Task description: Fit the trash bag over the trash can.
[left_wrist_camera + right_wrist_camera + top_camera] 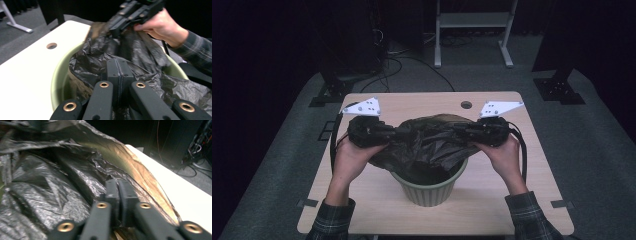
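Left gripper [388,134]: jaws clamped on bag's left edge.
Bag [427,142]: black, stretched over green bin [429,190], centre of table [492,200]; bottom partly inside.
Right gripper [463,131]: pinching right edge.
Progress: judged midway; rim not yet covered.

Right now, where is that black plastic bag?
In the high view, the black bag is stretched between the left claw and right claw, above the green bin.

Both hands raised and spread apart — left claw [393,134] and right claw [460,131] clamped tight.
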Demonstrator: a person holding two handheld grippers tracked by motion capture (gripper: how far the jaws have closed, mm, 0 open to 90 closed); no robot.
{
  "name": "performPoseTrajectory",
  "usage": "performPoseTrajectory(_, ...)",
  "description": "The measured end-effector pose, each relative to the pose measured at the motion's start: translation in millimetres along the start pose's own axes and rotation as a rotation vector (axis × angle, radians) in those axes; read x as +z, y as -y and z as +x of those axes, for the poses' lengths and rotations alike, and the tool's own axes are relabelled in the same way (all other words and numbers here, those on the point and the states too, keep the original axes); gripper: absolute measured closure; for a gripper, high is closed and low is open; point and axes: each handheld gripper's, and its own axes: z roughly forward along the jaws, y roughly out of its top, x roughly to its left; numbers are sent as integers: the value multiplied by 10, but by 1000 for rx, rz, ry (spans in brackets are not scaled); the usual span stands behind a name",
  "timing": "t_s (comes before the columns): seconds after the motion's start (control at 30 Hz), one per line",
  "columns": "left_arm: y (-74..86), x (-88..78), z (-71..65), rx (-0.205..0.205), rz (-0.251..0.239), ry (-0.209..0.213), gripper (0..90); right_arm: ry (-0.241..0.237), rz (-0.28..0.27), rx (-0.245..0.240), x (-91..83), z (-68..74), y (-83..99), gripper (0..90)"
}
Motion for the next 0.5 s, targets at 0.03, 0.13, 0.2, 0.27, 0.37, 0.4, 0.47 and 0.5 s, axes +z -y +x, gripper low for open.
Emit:
performPoseTrajectory(0.03,12,-7,20,-8,-6,-2,900,-7,-7,-5,-16,14,-2,898)
performPoseTrajectory(0.13,40,-24,79,-22,-15,-20,900,-15,-9,-11,-57,45,-8,899)
performPoseTrajectory(0.2,61,-30,135,-38,-26,-35,900,-26,-18,-15,-94,68,-4,899)
performPoseTrajectory(0.27,81,-26,207,-52,-27,-45,900,-30,-27,-23,-144,97,5,899)
performPoseTrajectory(0.37,112,-8,309,-70,-31,-55,900,-17,-45,-38,-200,120,8,783)
performPoseTrajectory(0.4,122,3,336,-79,-33,-60,900,-10,-58,-35,-222,114,4,766)
performPoseTrajectory(0.47,141,26,388,-87,-26,-67,900,3,-80,-28,-265,93,-11,695)
performPoseTrajectory(0.5,153,35,412,-92,-25,-68,900,16,-86,-27,-280,73,-24,687)
